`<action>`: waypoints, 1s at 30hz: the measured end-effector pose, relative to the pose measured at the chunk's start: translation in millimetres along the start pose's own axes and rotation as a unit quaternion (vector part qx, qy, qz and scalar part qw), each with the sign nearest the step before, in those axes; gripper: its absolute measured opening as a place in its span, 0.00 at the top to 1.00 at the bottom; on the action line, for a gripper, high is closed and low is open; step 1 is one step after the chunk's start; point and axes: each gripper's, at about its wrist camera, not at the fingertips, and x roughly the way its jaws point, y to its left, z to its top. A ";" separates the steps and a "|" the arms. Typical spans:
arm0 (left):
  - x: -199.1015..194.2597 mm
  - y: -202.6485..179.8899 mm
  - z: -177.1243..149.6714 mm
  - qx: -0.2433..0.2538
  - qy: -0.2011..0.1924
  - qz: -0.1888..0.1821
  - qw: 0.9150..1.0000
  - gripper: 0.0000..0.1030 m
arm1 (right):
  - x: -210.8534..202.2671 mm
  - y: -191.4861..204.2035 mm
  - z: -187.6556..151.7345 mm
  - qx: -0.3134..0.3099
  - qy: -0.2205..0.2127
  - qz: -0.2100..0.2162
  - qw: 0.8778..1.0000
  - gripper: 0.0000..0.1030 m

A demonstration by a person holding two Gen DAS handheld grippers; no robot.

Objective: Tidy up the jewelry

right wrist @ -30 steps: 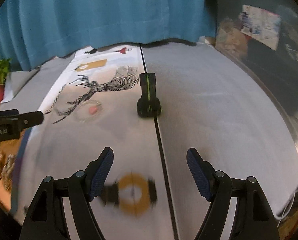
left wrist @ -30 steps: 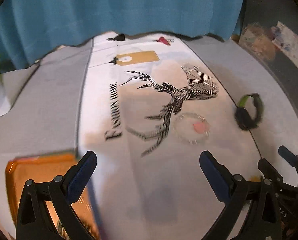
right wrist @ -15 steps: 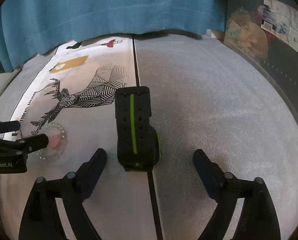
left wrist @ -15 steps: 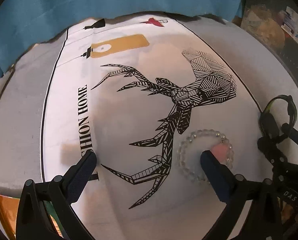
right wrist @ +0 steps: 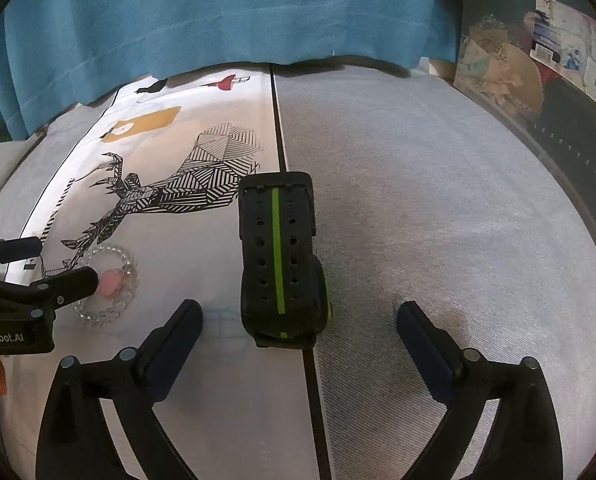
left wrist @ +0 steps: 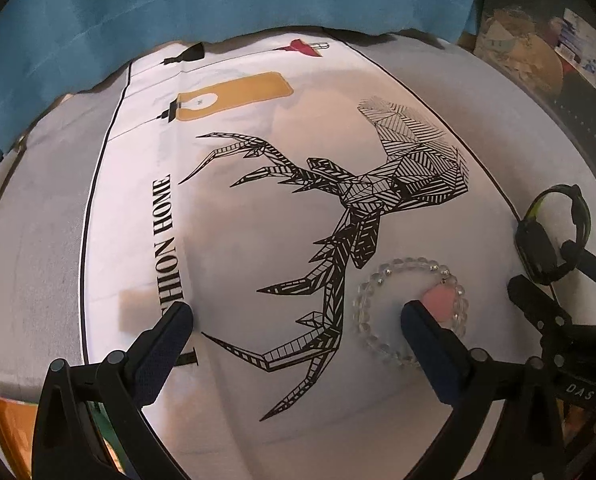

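Note:
A clear bead bracelet (left wrist: 405, 262) with a pink charm (left wrist: 441, 300) lies on the deer-print cloth (left wrist: 258, 220). My left gripper (left wrist: 296, 314) is open and low over the cloth, its right fingertip inside the bracelet's ring beside the charm. A black watch (right wrist: 278, 248) with a green stripe stands on the cloth's black seam. My right gripper (right wrist: 299, 314) straddles the watch's near end; its jaws are opening and neither pad touches it. The left gripper (right wrist: 52, 262) and bracelet (right wrist: 126, 260) also show at the left of the right wrist view.
An orange tray (left wrist: 6, 432) peeks in at the lower left, behind the left gripper. A blue curtain (right wrist: 218, 20) hangs along the back edge. Boxes and printed packets (right wrist: 517, 80) crowd the right side. Grey cloth (right wrist: 437, 220) spreads to the right of the watch.
Both grippers came forward and down: the left from the orange tray to the bracelet, the right from a gold-ringed piece to the watch. The right jaws spread wider.

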 end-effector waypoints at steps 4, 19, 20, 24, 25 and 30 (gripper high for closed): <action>0.1 -0.1 -0.4 0.003 -0.008 -0.002 1.000 0.00 | 1.7 1.5 0.8 -0.003 0.003 0.003 1.000 0.01; -16.8 -18.8 -0.6 0.055 0.024 -0.054 0.997 0.95 | -8.0 14.7 4.6 -0.033 0.001 0.019 0.999 0.58; -19.5 -18.9 -2.0 0.053 0.023 -0.056 0.997 0.95 | -9.6 14.0 4.5 -0.028 0.007 0.024 0.999 0.58; -41.1 -15.5 -7.3 0.043 0.006 -0.060 0.997 0.95 | -31.4 10.3 0.6 -0.019 0.001 0.027 0.999 0.58; -50.5 -15.3 -9.4 0.041 -0.001 -0.062 0.997 0.95 | -39.8 10.7 -1.0 -0.021 -0.006 0.024 0.999 0.58; -90.2 -14.4 -23.0 0.044 -0.027 -0.067 0.996 0.95 | -81.1 15.1 -11.8 -0.023 -0.030 0.035 0.999 0.77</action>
